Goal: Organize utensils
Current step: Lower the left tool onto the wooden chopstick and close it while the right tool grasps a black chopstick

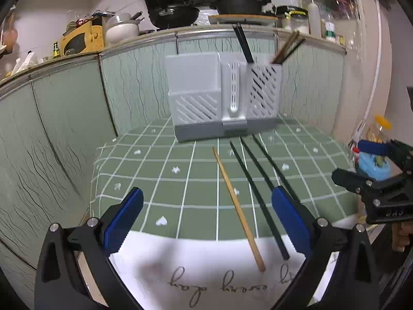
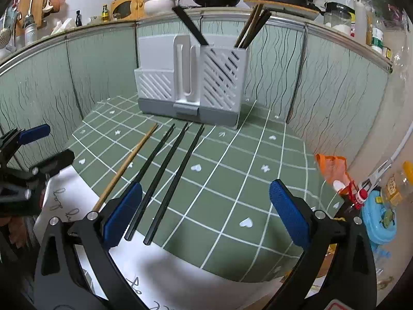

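Note:
A grey utensil holder [image 1: 222, 98] stands at the back of the green checked cloth; it also shows in the right wrist view [image 2: 191, 82]. Its right compartment holds several chopsticks [image 2: 251, 27] leaning out. On the cloth in front lie one wooden chopstick [image 1: 236, 202] [image 2: 126, 165] and three black chopsticks [image 1: 255, 193] [image 2: 167, 178], side by side. My left gripper [image 1: 206, 219] is open and empty, low over the chopsticks' near ends. My right gripper [image 2: 205, 211] is open and empty, to the right of the black chopsticks; it shows at the right edge of the left wrist view [image 1: 374, 180].
Green patterned panels [image 1: 64, 118] wall in the cloth on the left, back and right. A white printed sheet [image 1: 206, 271] covers the near edge. A blue toy [image 2: 378, 219], an orange packet [image 2: 333, 166] and small bottles sit at the right. Pans and jars line the counter behind.

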Demonstrator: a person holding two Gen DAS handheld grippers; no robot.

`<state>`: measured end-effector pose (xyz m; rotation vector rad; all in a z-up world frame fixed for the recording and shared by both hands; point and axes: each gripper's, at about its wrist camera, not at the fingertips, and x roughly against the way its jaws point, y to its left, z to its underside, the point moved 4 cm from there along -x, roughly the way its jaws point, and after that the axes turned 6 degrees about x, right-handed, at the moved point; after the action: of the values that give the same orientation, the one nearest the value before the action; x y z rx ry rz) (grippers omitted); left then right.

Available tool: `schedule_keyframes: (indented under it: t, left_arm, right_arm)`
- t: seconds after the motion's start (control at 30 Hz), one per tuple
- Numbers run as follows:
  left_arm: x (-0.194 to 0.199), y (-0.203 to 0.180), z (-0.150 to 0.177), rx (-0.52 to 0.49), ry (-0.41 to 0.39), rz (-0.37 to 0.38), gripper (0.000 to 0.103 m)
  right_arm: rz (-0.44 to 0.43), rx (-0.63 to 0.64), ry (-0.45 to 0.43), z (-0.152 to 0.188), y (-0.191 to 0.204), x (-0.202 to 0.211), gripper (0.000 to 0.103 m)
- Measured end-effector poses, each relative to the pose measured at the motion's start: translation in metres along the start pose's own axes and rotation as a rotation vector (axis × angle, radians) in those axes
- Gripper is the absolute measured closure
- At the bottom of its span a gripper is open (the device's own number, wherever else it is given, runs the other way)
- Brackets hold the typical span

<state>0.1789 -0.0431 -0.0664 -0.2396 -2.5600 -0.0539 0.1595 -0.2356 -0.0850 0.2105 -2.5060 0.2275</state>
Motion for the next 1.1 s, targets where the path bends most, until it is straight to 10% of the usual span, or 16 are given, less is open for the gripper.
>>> schedule_keyframes:
  t: [0.33,1.1]
  left_arm:
    - [-0.017,-0.009,0.031,-0.013,0.031,-0.004,0.007]
    - [-0.038,-0.036,0.057,-0.016,0.096,0.05,0.089]
  right_arm:
    - [0.002,0.009,0.034,0.02,0.012,-0.024,0.011]
    - [-0.031,0.032,0.104,0.039,0.022,-0.045,0.026]
